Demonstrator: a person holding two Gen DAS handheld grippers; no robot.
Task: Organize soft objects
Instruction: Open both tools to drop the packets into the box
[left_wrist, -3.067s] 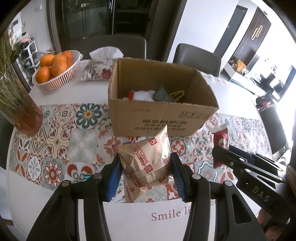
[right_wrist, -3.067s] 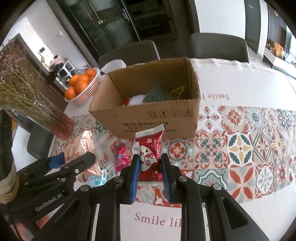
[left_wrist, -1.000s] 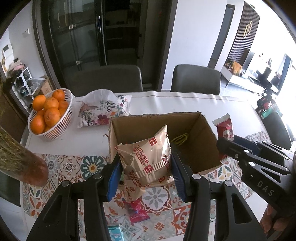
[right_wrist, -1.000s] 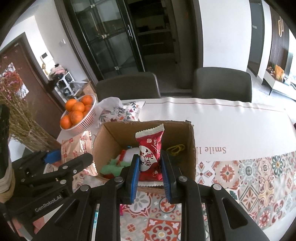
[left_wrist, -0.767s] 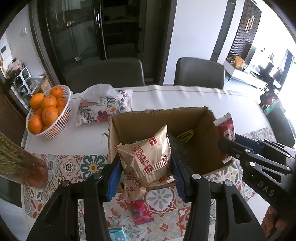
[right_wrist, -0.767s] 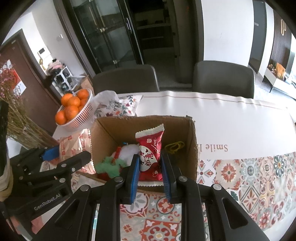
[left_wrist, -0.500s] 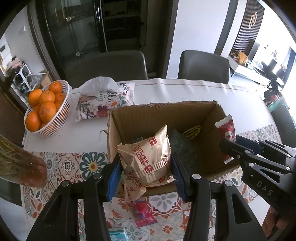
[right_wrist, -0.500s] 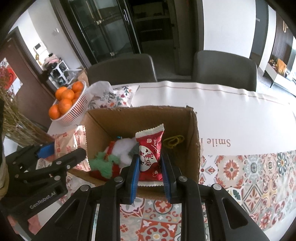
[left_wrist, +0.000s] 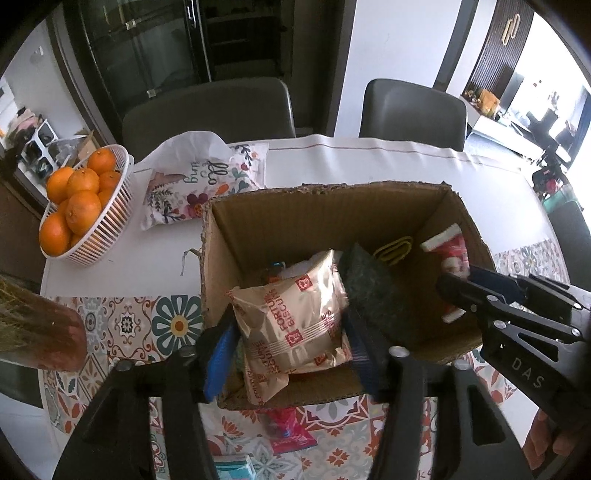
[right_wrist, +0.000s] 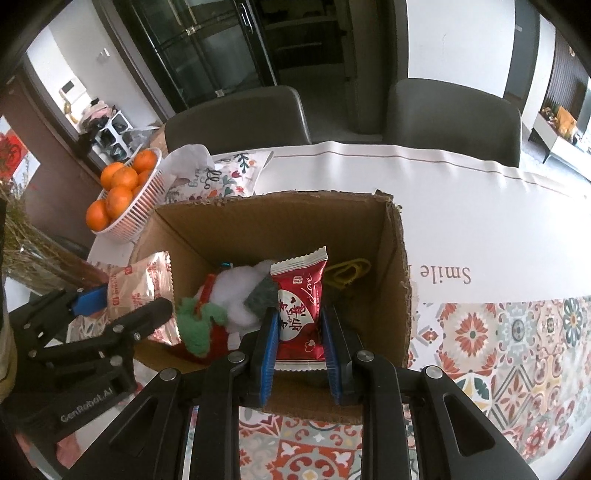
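Both grippers are hanging over the open cardboard box (left_wrist: 458, 218), and both sets of jaws are opening. The left gripper (left_wrist: 288, 345) is letting its gold biscuit packet (left_wrist: 295, 317) tilt and sag between loosening fingers. The right gripper (right_wrist: 300, 338) is releasing the upright red snack packet (right_wrist: 298, 299), long axis pointing away, box floor directly beneath.

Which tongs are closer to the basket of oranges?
Left. The left tongs, opening around a gold biscuit packet, sit at the cardboard box's basket-side end. The right tongs, with a red snack packet, sit farther from the basket of oranges.
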